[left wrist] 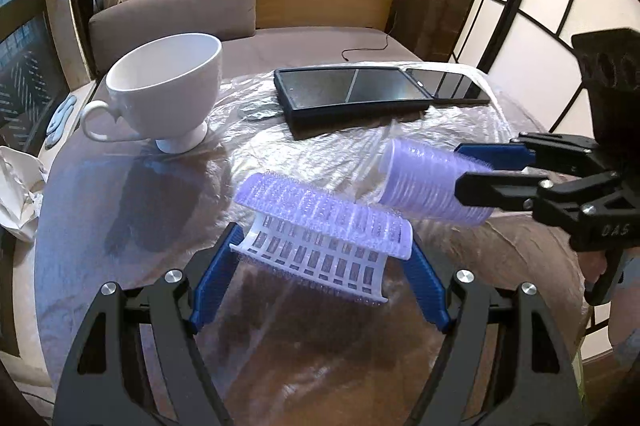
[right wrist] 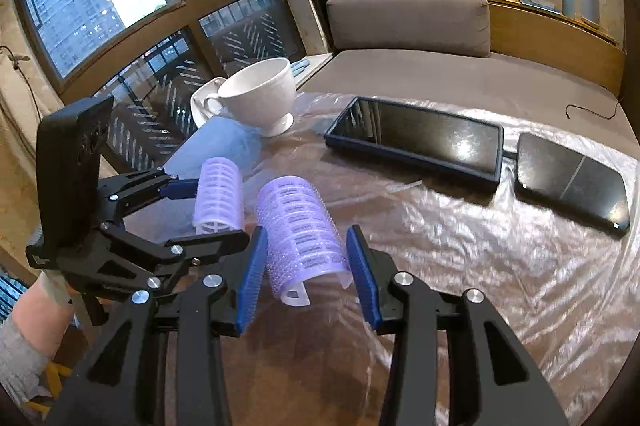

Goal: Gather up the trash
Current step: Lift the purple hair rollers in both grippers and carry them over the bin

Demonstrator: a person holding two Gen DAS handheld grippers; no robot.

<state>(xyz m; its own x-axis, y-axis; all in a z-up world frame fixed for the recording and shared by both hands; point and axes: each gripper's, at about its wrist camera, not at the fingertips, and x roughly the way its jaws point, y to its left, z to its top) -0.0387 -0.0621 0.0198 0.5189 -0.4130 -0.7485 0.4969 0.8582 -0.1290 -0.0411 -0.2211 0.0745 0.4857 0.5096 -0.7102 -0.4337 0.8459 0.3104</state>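
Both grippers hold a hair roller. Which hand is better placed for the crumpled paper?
Left, probably. The crumpled paper lies at the left edge of its view; the right gripper is on the opposite side. The left gripper must drop its roller first.

Plastic-covered table [left wrist: 120, 193] bears cup [left wrist: 168, 85], mirror [left wrist: 352, 93], phone [left wrist: 448, 85].
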